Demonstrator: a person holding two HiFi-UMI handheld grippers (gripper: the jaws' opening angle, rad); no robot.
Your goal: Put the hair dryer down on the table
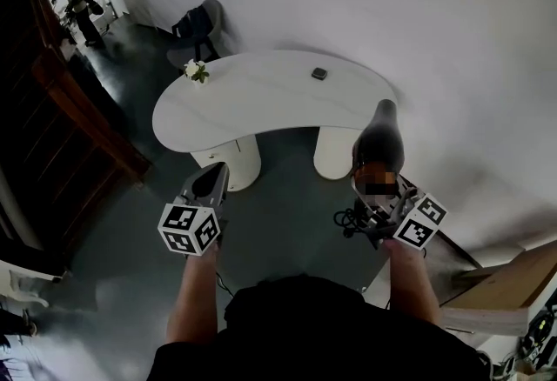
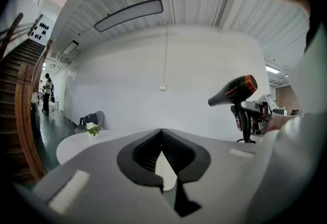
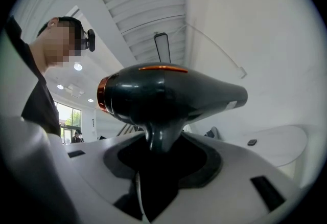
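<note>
A black hair dryer [image 1: 379,143] with a copper ring is held over the floor, just in front of the white curved table's [image 1: 261,101] right end, nozzle pointing toward the table. My right gripper [image 1: 376,203] is shut on its handle. In the right gripper view the hair dryer [image 3: 168,96] fills the middle, its handle between the jaws of the right gripper [image 3: 161,141]. My left gripper [image 1: 213,177] hovers to the left, in front of the table, shut and holding nothing. The left gripper view shows the left gripper [image 2: 162,133] and the hair dryer [image 2: 234,90] at right.
A small vase of white flowers [image 1: 197,70] and a small dark object [image 1: 319,73] sit on the table. The dryer's cord [image 1: 348,218] dangles below it. A chair [image 1: 196,30] stands behind the table, a wooden staircase [image 1: 70,110] at left, wooden furniture [image 1: 513,277] at right, a person [image 1: 80,10] far off.
</note>
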